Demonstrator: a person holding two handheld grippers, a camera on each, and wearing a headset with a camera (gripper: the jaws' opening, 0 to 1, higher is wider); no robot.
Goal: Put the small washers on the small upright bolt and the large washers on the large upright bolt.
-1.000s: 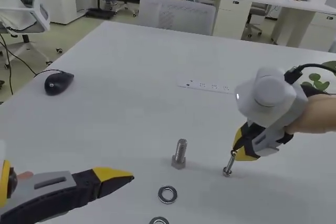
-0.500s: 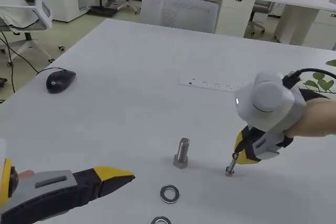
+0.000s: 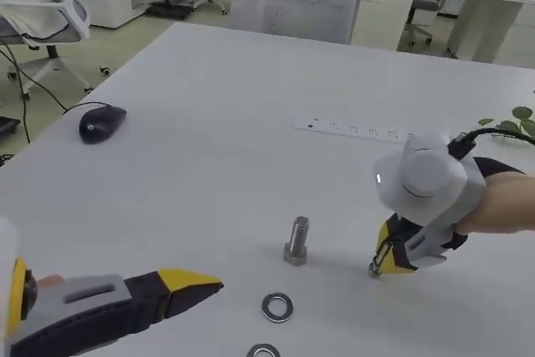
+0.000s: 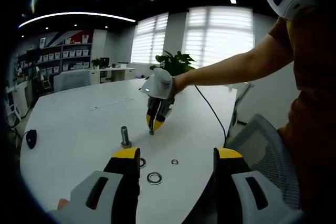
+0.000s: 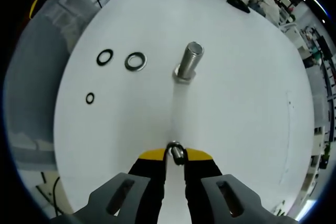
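The large upright bolt point(image 3: 297, 242) stands mid-table. To its right my right gripper point(image 3: 383, 263) is down over the small upright bolt point(image 3: 374, 270), hiding most of it. In the right gripper view the jaws are nearly closed on a small washer point(image 5: 176, 153), a metal ring at the bolt's top between my right gripper's point(image 5: 176, 157) tips. Two large washers point(image 3: 277, 307) point(image 3: 263, 350) lie flat in front of the large bolt, and a small washer point(image 5: 90, 98) lies near them. My left gripper point(image 3: 201, 283) hovers low at the near left, open point(image 4: 177, 156) and holding nothing.
A black mouse point(image 3: 102, 122) with its cable lies at the far left of the white table point(image 3: 217, 123). A white power strip point(image 3: 359, 131) is set into the table behind the bolts. A potted plant point(image 3: 512, 123) is at the right edge, and office chairs stand beyond the table.
My right gripper has dropped along the small bolt, from its top down near its base. The left gripper has barely moved. The head camera has shifted a little.
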